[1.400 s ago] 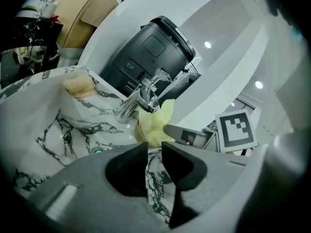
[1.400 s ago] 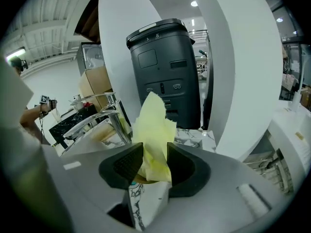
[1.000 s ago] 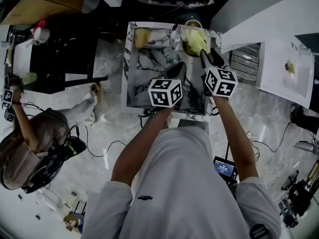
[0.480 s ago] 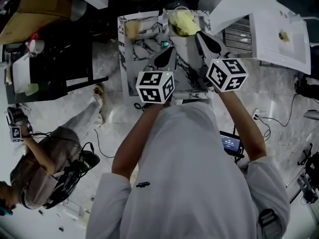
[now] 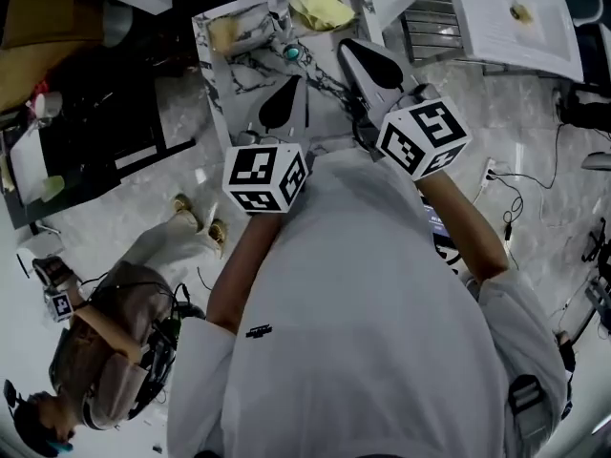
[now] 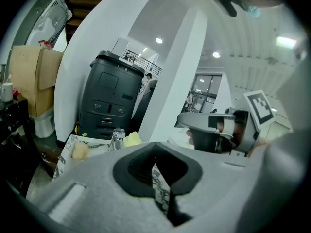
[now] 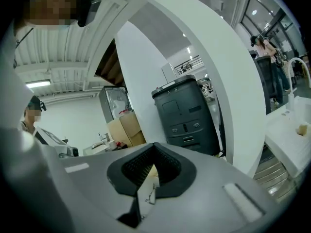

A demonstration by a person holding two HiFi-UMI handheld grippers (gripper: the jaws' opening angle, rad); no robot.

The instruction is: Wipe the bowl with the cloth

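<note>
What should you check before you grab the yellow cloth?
1. Yellow cloth lying on the marbled table: ok.
2. Nothing on top of the cloth: ok.
3. Right gripper open, ready to grab: not ok, shut and empty.
4. Left gripper free: ok, shut on nothing.
5. Both grippers near the cloth: not ok, held back from it.
6. Bowl spotted: cannot tell.

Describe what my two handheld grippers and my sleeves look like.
The left gripper and the right gripper both have smooth grey moulded bodies that taper to black ribbed jaw pads. Each carries a white cube printed with black square markers. The person wears a light grey short-sleeved shirt.
</note>
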